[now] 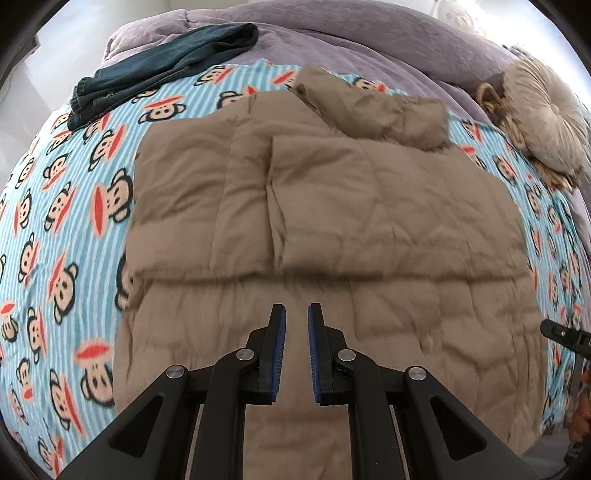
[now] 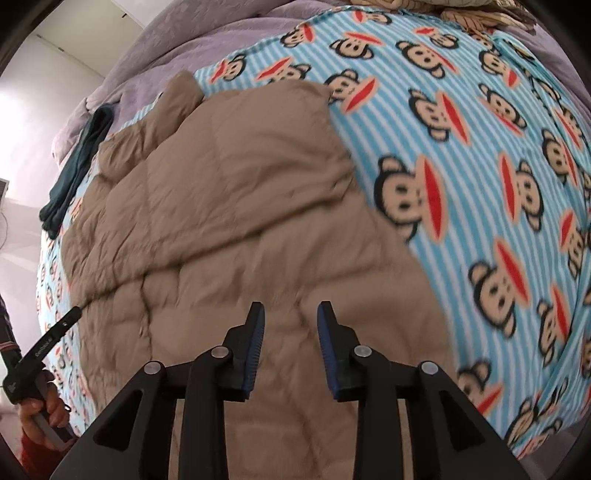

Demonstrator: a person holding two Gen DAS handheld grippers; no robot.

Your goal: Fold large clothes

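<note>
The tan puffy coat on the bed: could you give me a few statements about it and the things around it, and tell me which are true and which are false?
1. The tan quilted coat lies on a blue striped blanket with monkey faces. True.
2. The left gripper is clamped on the coat. False: its jaws are apart and hold nothing.
3. A pair of dark jeans lies beyond the coat, toward the purple bedding. True.
4. The jeans are spread on top of the coat. False: they lie apart from it, blanket showing between.
5. The right gripper is open over the coat. True.
6. The coat is bright red. False: it is tan.
</note>
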